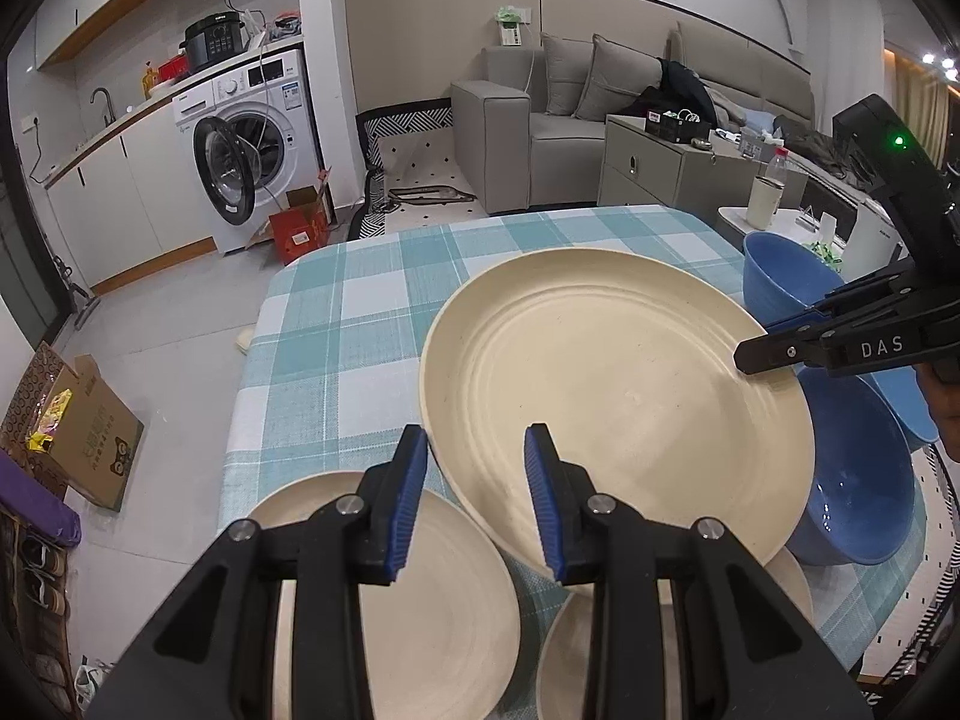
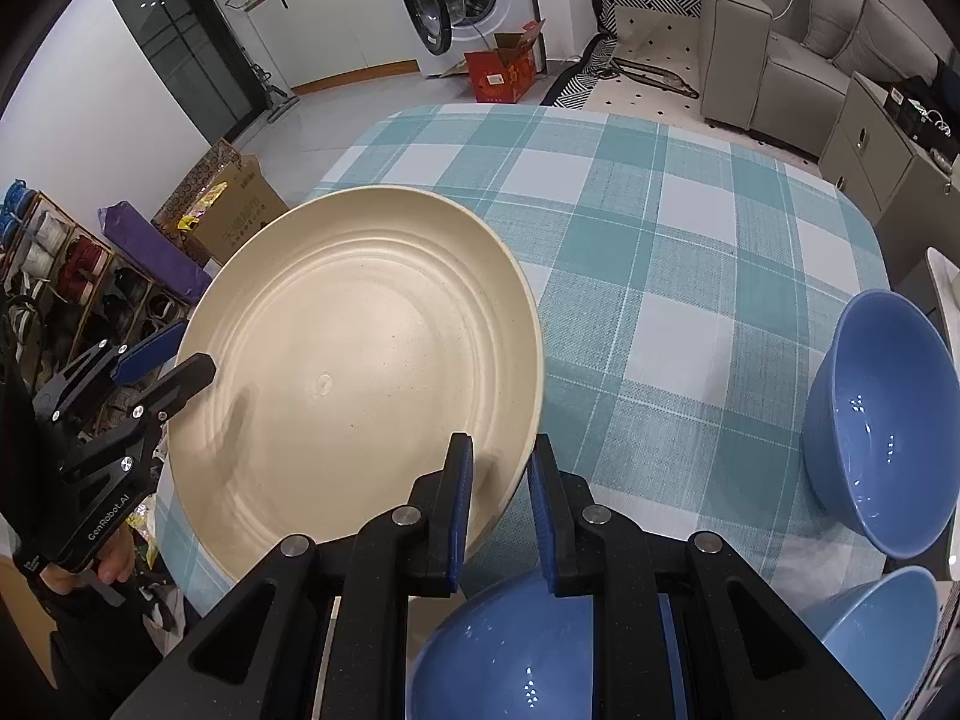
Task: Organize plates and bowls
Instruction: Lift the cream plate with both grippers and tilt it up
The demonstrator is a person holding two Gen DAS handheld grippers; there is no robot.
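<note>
A: Step in hand, as I judge it: the large cream plate (image 2: 354,372) is carried clear of the table (image 2: 660,228) by both grippers at once. The right gripper (image 2: 501,504) has its jaws pinched narrow on the rim at the plate's 5 o'clock in the right wrist view. The left gripper (image 1: 474,498) bites the opposite rim, jaws slightly wider.

B: Is the left one really clamped?

A: Probably; from its own camera the rim sits between the pads, but contact on the outer pad is hard to make out. From the right wrist view it grips the rim at 9 o'clock.

B: Next move?

A: My reading: lower the plate level onto the two smaller cream plates (image 1: 414,588) lying at 6 o'clock below the left gripper, both sides let go together.

B: Bowls?

A: Blue bowls (image 2: 882,426) stand at 3 to 5 o'clock on the table, apart from the plates.

B: Surface, room?

A: Teal-and-white checked cloth. Washing machine (image 1: 252,150) with door open at 11 o'clock, grey sofa (image 1: 570,114) at 1 o'clock.
</note>
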